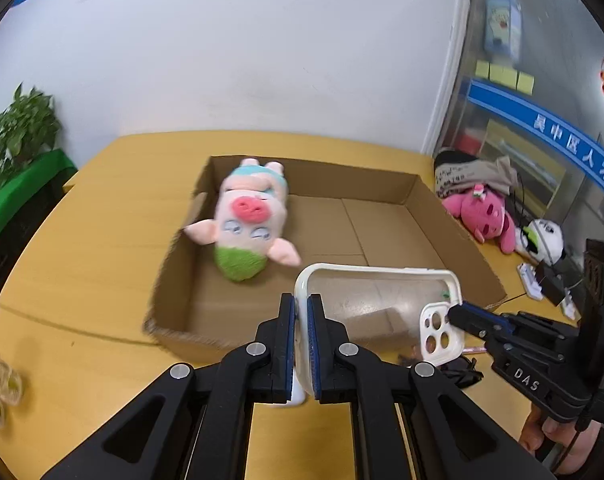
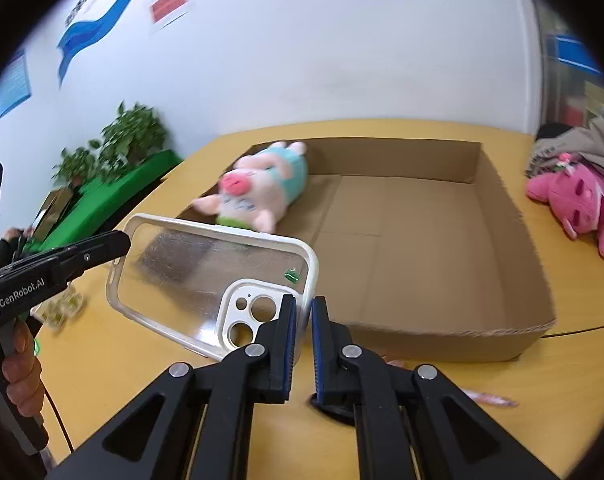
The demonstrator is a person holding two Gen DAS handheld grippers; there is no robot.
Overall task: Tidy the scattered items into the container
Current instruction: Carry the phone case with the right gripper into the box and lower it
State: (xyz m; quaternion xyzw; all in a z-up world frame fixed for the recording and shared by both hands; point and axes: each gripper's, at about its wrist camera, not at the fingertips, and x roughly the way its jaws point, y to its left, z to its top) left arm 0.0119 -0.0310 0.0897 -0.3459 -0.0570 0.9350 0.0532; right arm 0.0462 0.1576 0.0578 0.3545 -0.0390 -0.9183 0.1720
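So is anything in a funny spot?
The pig lies on its back in the box, crammed into one corner. A pink toy sprawls on the table outside the box. Both tools pinch one clear phone case by its opposite ends.

The light is bright and even, like daytime in an office. It seems to come from above, and shadows are soft and faint. The wall (image 1: pixel 262 60) looks clean white. The clear phone case (image 2: pixel 206 272) shines with glare and shows smeary reflections. Both pictures bulge like a fishbowl, so the table (image 1: pixel 102 240) edge bends and the corners go black. Things look a bit smeared: the pig toy (image 1: pixel 250 216), the plant (image 2: pixel 130 140) and the box (image 1: pixel 174 320) edge are fuzzy. The black grippers up close look sharp.
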